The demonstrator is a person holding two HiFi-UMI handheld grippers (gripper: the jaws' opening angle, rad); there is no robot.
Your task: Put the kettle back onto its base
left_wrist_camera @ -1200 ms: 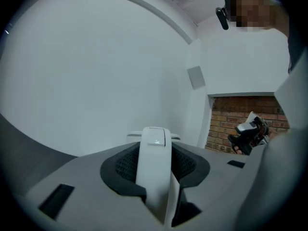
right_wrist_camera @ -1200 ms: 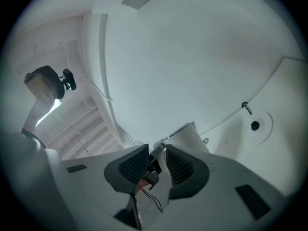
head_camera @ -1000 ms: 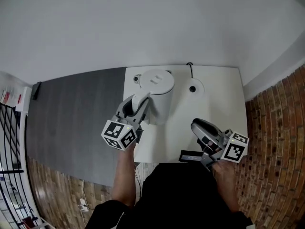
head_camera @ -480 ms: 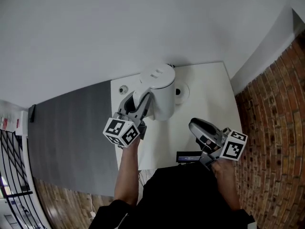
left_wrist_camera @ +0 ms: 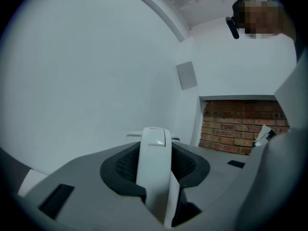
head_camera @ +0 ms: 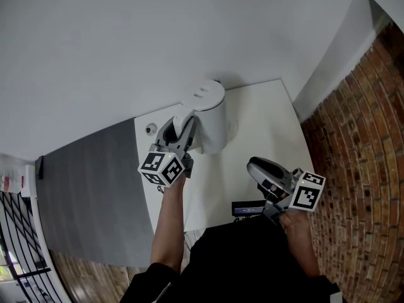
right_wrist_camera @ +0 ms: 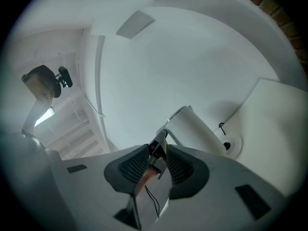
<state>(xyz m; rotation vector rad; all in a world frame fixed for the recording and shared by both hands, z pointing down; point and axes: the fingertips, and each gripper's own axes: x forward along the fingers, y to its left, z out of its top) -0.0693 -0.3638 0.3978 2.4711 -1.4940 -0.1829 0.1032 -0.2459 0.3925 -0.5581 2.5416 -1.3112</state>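
A white kettle (head_camera: 210,112) is held near the far edge of the white table (head_camera: 268,128). My left gripper (head_camera: 181,130) is shut on its handle (left_wrist_camera: 155,170), which fills the gap between the dark pads. In the head view the kettle hides almost all of its round base. The right gripper view shows the kettle (right_wrist_camera: 195,131) right beside the base (right_wrist_camera: 233,146), partly over it; whether they touch I cannot tell. My right gripper (head_camera: 257,166) hovers near the table's front right, its jaws slightly apart with nothing between them.
A black cord (right_wrist_camera: 221,127) runs from the base to the wall. A small round fitting (head_camera: 151,129) sits at the table's far left corner. A dark flat device (head_camera: 247,207) lies at the front edge. A brick wall (head_camera: 356,137) stands to the right and grey flooring (head_camera: 88,188) to the left.
The left gripper has carried the kettle to the right, from beside the base to over it, so the base is now covered in the head view. The right gripper has shifted slightly.
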